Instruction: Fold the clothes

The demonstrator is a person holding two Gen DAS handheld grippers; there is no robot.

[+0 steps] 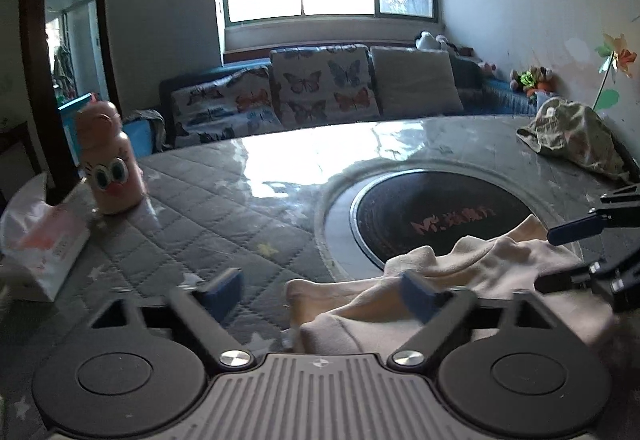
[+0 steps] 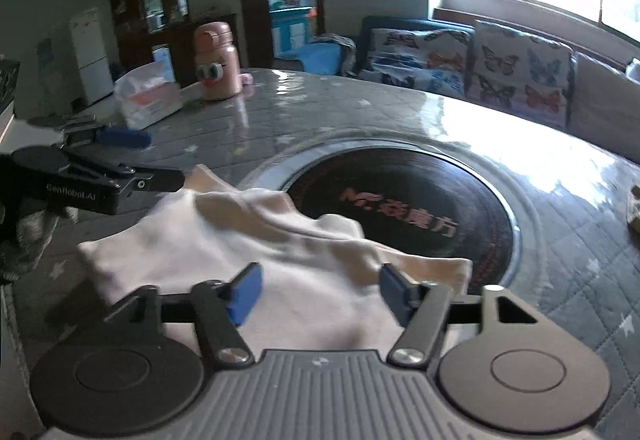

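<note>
A cream-coloured garment [image 1: 472,272] lies crumpled on the grey quilted table cover [image 1: 208,207], partly over the round black hob [image 1: 432,211]. My left gripper [image 1: 320,296] is open and empty, just above the garment's left edge. In the right wrist view the garment [image 2: 256,252] lies under and ahead of my right gripper [image 2: 318,294], which is open with nothing between its blue pads. The left gripper [image 2: 132,155] shows at the left of that view, open, by the garment's far corner. The right gripper [image 1: 560,256] shows at the right edge of the left wrist view.
A pink cartoon bottle [image 1: 110,159] and a tissue pack [image 1: 40,240] stand at the table's left. A camouflage garment [image 1: 576,135] lies at the far right. A sofa with butterfly cushions [image 1: 320,83] runs behind the table.
</note>
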